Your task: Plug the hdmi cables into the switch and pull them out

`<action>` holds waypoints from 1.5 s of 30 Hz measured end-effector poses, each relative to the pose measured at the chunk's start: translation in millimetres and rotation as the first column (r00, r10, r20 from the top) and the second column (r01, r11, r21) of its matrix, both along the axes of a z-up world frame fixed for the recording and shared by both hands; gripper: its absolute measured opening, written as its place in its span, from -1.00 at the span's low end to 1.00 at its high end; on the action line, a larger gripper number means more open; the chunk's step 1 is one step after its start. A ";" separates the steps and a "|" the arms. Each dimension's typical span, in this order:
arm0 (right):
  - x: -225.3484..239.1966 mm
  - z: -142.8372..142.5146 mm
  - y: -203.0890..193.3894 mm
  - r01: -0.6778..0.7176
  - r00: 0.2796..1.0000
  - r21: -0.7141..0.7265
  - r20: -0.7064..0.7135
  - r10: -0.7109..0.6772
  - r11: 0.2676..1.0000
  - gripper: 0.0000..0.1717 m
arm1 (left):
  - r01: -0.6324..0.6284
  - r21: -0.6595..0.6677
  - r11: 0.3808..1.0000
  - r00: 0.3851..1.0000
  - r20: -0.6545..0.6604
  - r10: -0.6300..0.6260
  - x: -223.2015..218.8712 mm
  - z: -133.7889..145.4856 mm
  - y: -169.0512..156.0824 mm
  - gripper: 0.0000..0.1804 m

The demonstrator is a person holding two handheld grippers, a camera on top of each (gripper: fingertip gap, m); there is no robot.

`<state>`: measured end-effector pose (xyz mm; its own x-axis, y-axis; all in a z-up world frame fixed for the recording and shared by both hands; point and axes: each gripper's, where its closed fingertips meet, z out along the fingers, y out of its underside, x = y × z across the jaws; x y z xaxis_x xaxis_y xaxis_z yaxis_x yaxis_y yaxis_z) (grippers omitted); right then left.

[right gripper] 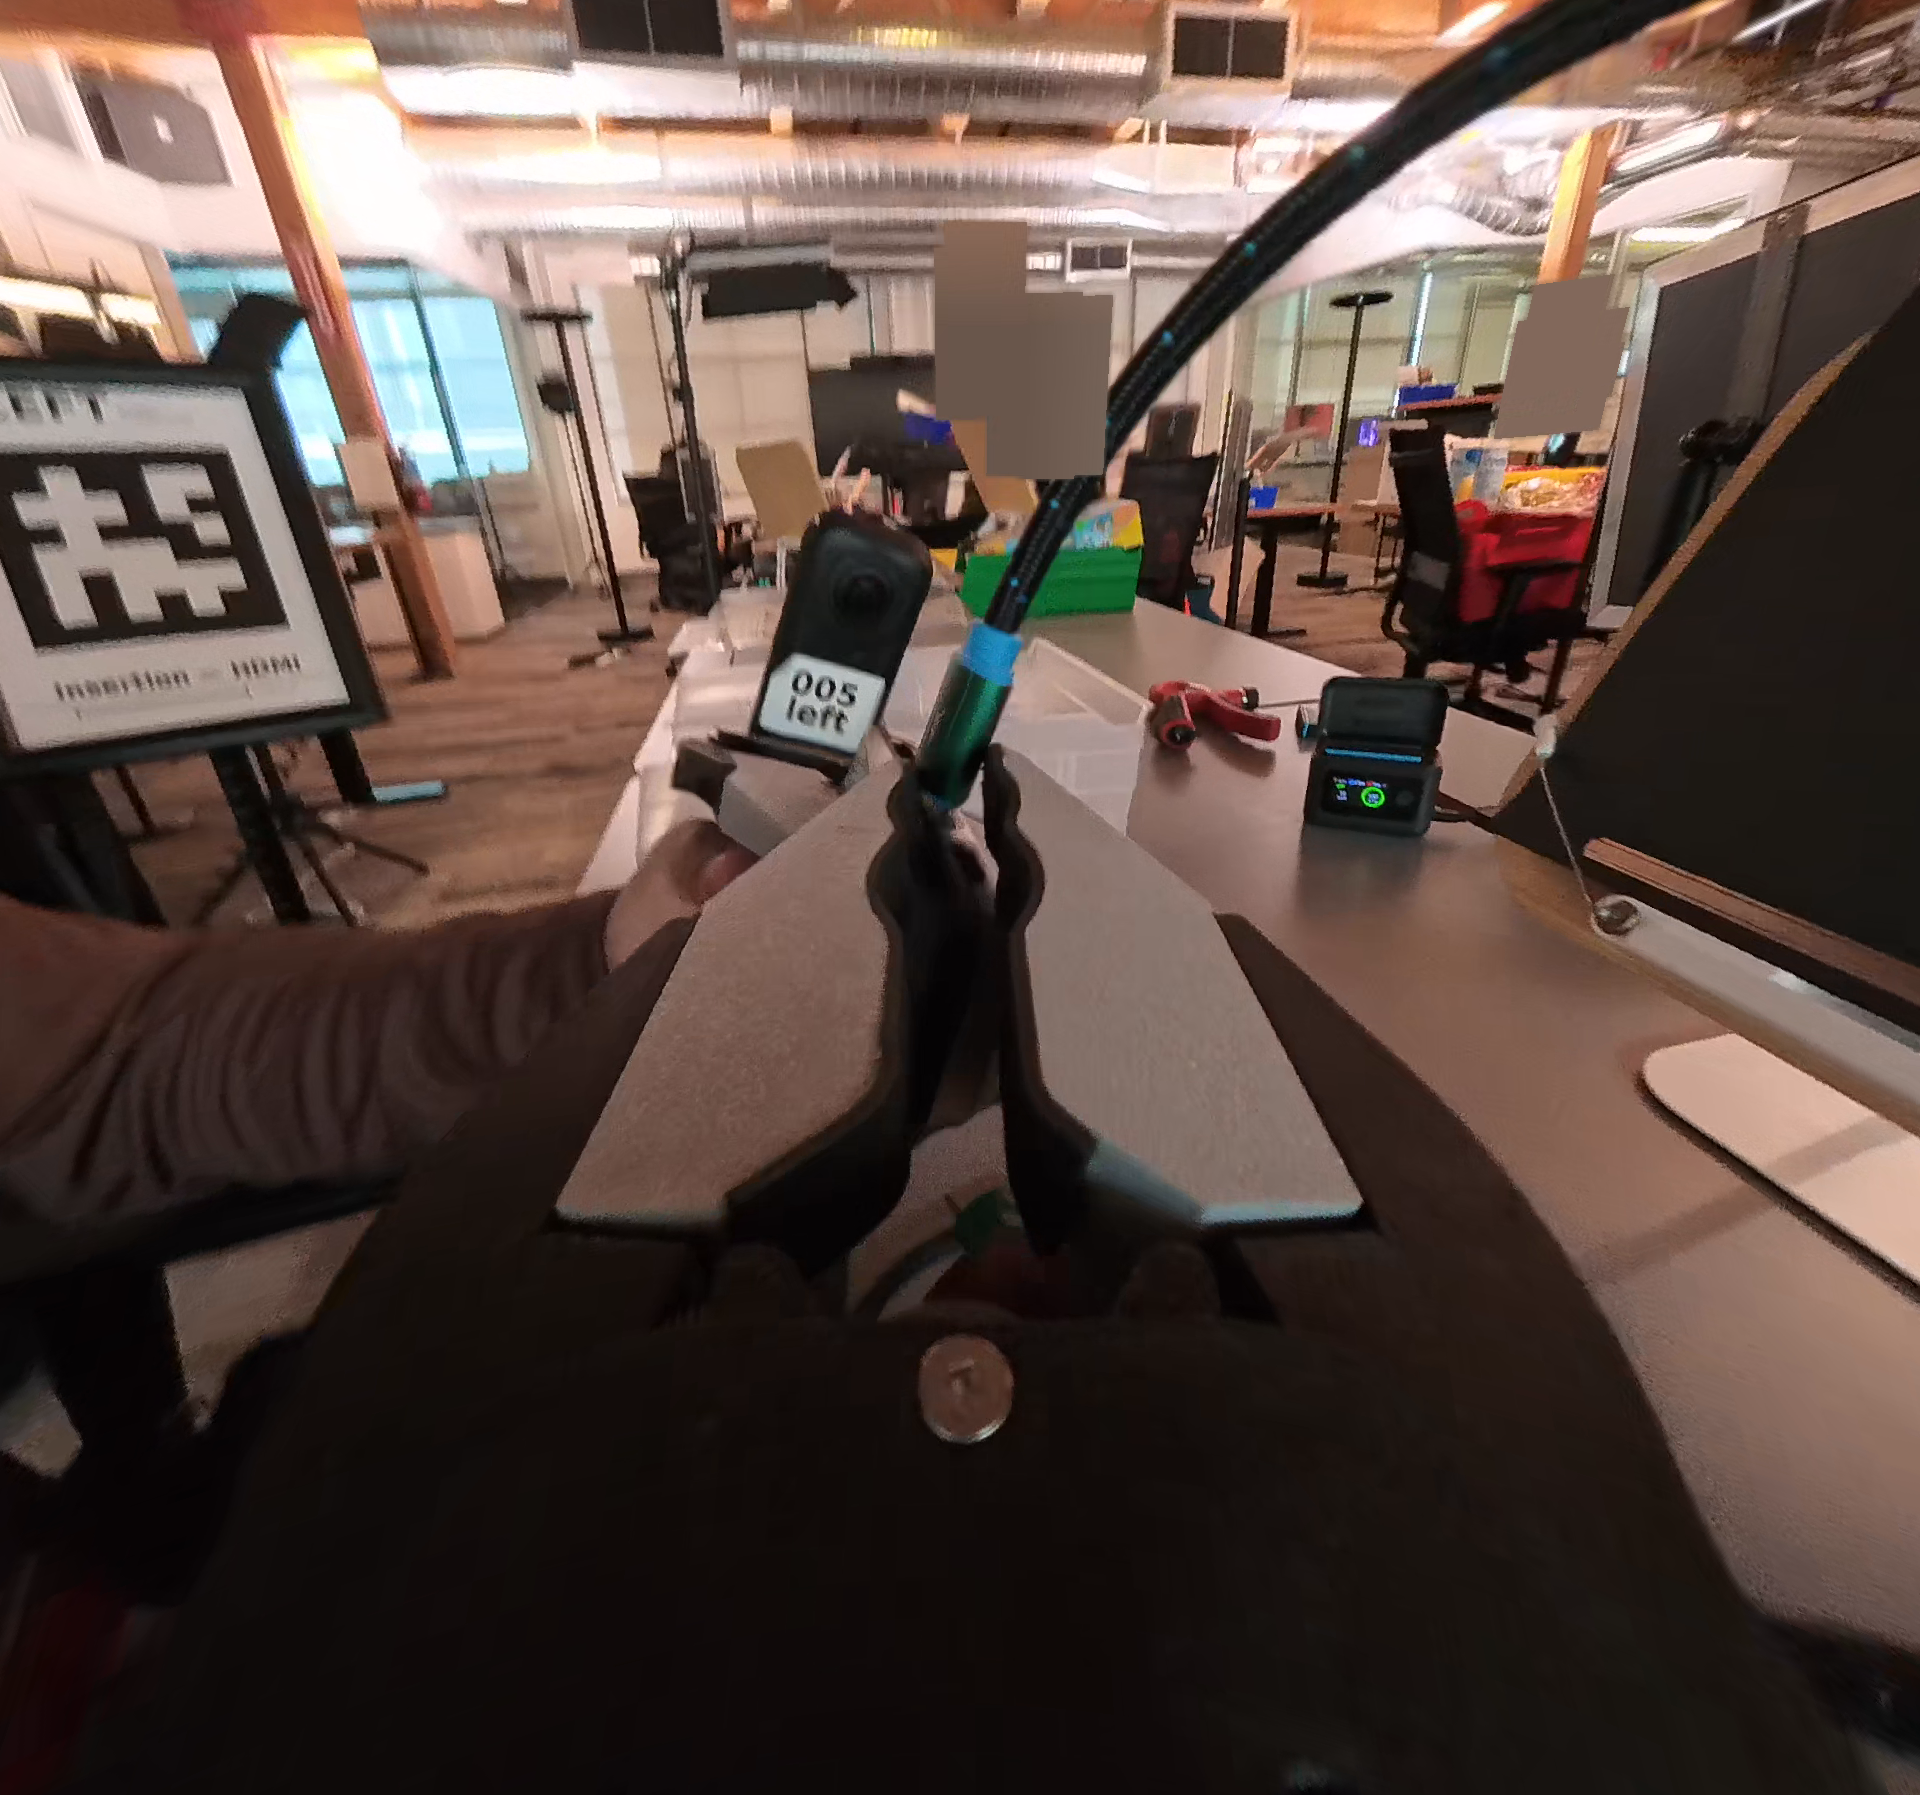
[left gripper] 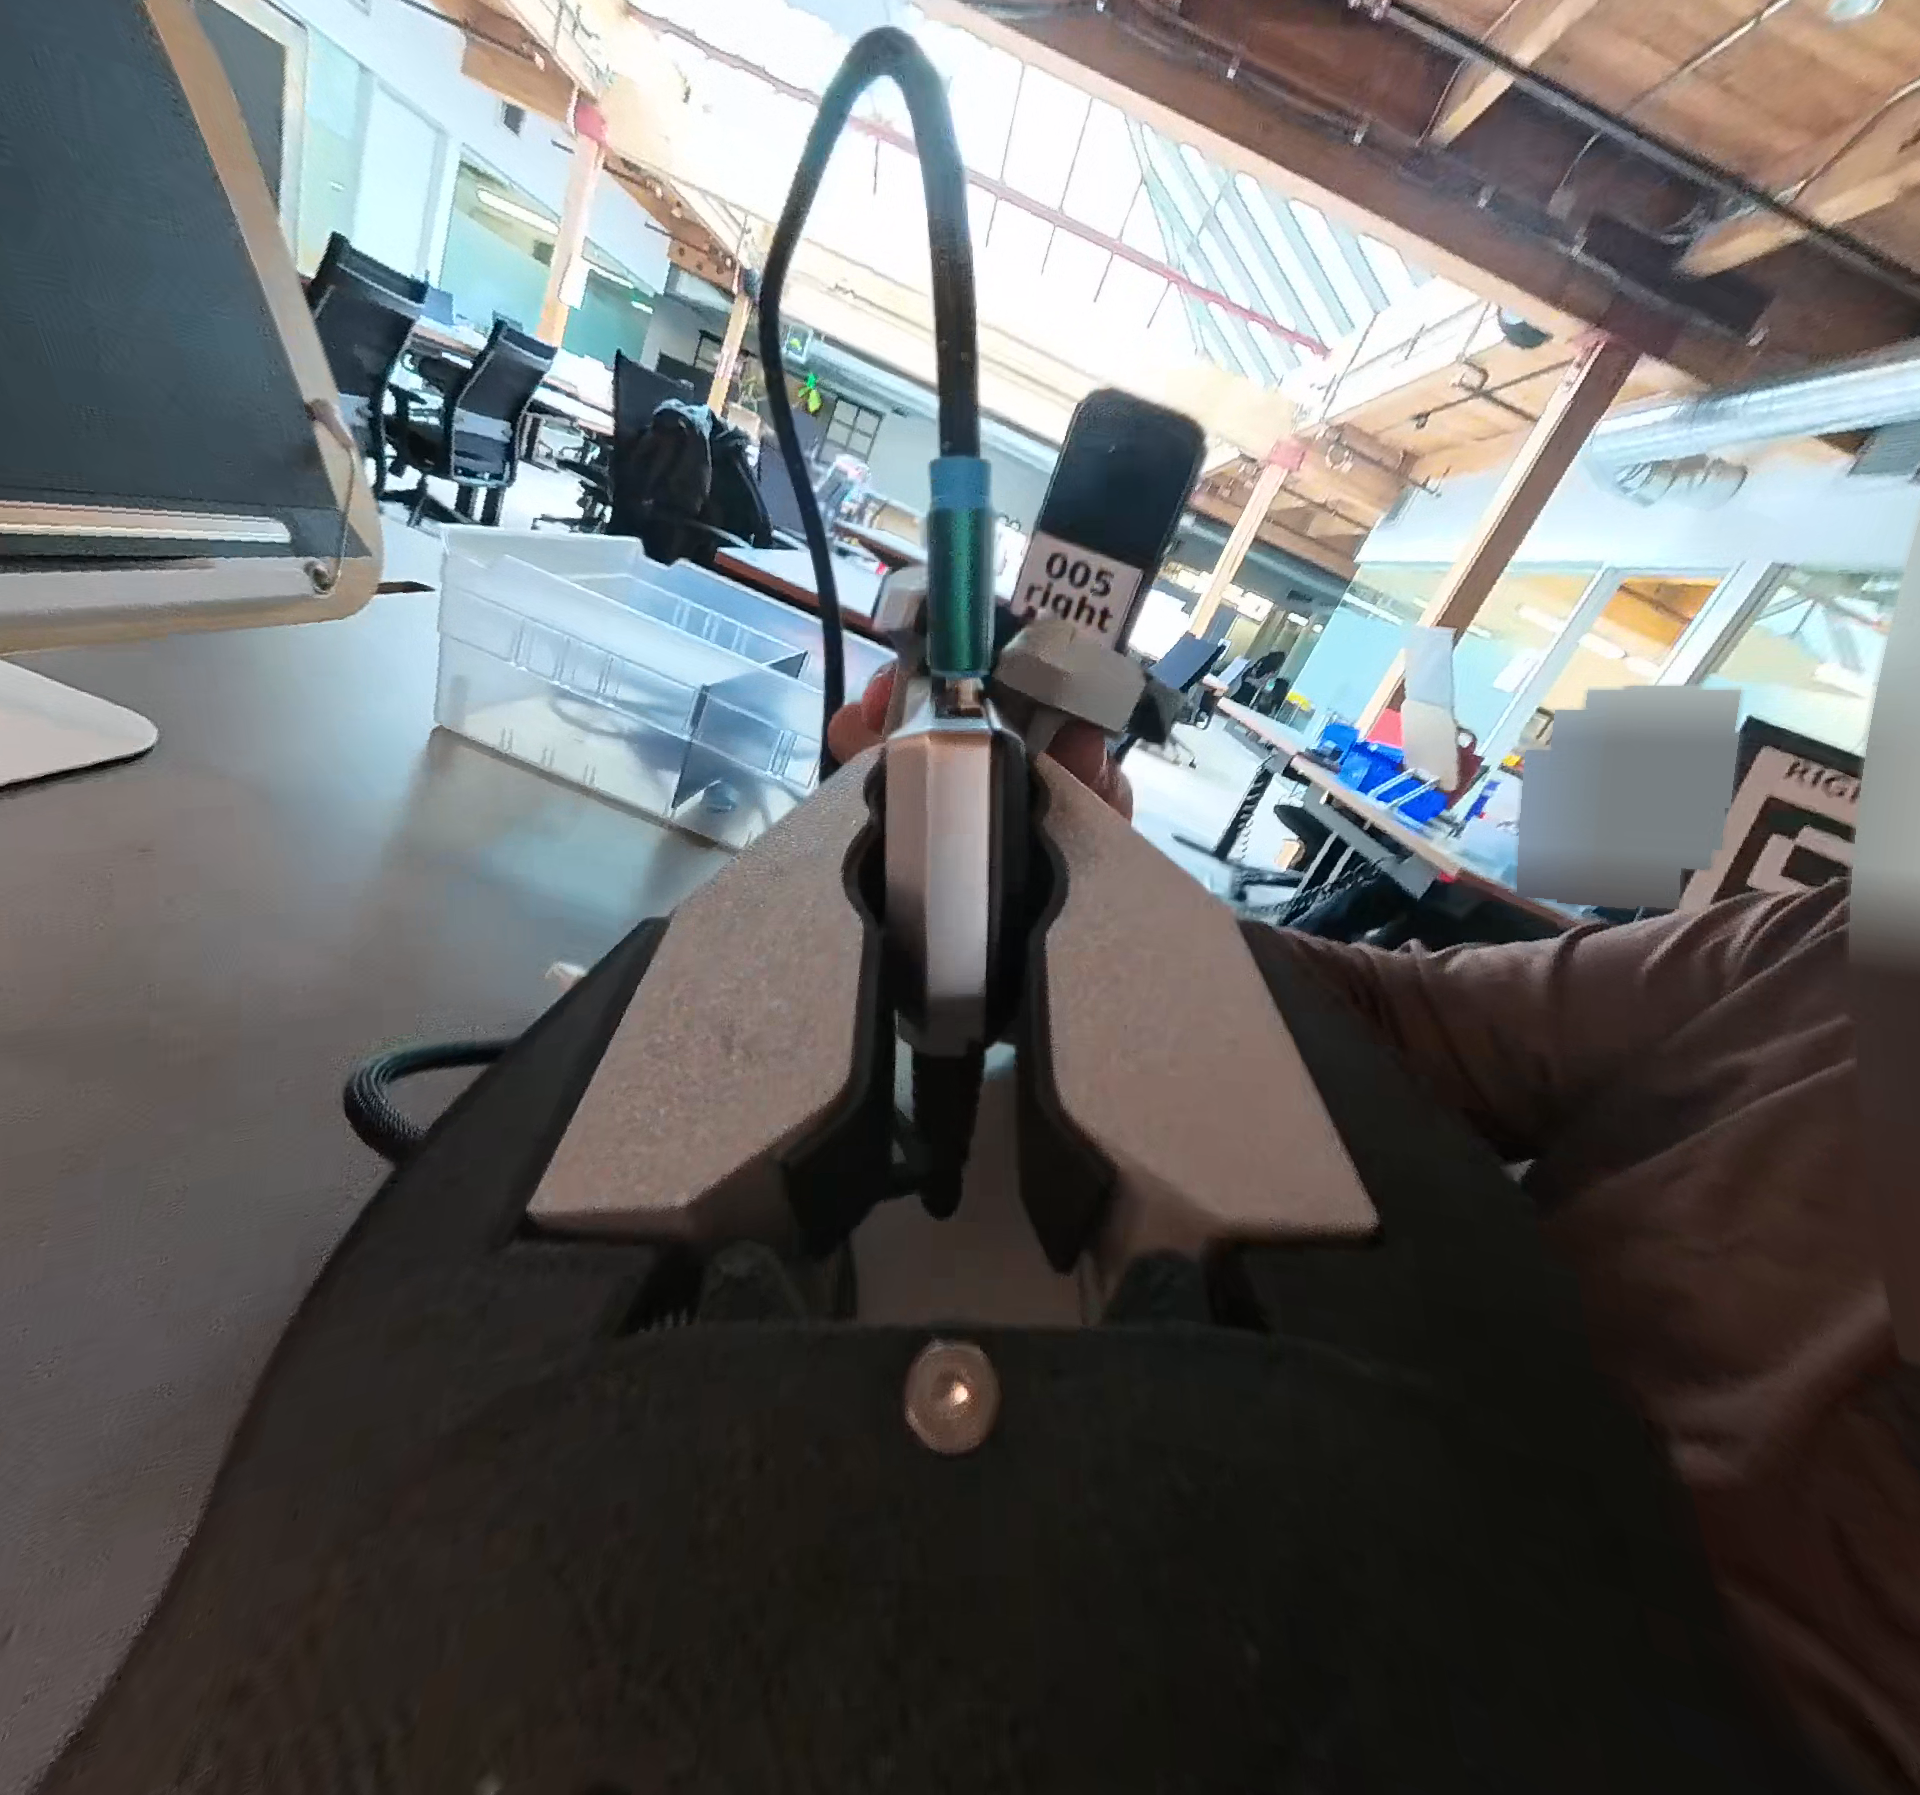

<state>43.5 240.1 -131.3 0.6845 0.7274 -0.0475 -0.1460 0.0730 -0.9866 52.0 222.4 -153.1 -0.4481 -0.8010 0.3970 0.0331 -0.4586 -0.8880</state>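
I've got the silver switch (left gripper: 940, 872) clamped edge-on in my left gripper (left gripper: 951, 758), held up over the dark desk (left gripper: 260, 914). My right gripper (right gripper: 961, 789) pinches the green HDMI plug (right gripper: 961, 717) at the switch's top edge, black braided cable (left gripper: 940, 239) arching overhead. Clear bin (left gripper: 623, 644) sits beyond, open desk around.

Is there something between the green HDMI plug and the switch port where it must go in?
Nothing visible blocks it. The left gripper clamps the silver switch, the right gripper clamps the green HDMI plug, and the plug's metal tip already sits at the switch's end. How deep it sits, I cannot tell.
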 end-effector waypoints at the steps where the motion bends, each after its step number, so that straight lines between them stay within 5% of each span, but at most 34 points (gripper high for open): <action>1: 1.3 6.4 -0.8 -0.004 0.998 0.015 -0.065 0.004 1.000 -0.97 | -0.004 -0.024 1.000 1.000 0.014 0.005 -1.5 2.0 3.2 -0.78; 4: 33.5 47.2 -6.0 -0.003 0.940 0.085 -0.341 0.032 0.996 -1.00 | -0.003 0.060 0.998 0.998 -0.070 0.008 6.9 -15.1 -6.1 -0.78; 13: 33.6 17.7 -15.4 -0.147 0.981 -0.100 -0.145 0.132 0.984 -1.00 | -0.011 0.032 0.999 1.000 -0.023 0.012 6.8 -8.3 -2.4 -0.79; 16: 27.5 -1.6 -12.5 -0.128 0.992 -0.191 -0.033 0.124 0.973 -0.72 | -0.003 0.038 0.999 1.000 -0.029 0.004 9.1 -9.6 -5.0 -0.78; 21: 8.9 -19.5 -11.0 -0.110 0.985 -0.192 0.112 0.133 0.975 -0.85 | 0.010 0.071 0.997 0.998 -0.056 -0.006 12.9 -15.1 -11.4 -0.78; 45: -7.2 -6.6 1.4 -0.079 0.994 -0.082 -0.083 0.072 0.994 -0.92 | 0.058 -0.035 0.998 0.998 -0.018 -0.059 4.2 -6.8 -5.4 -0.77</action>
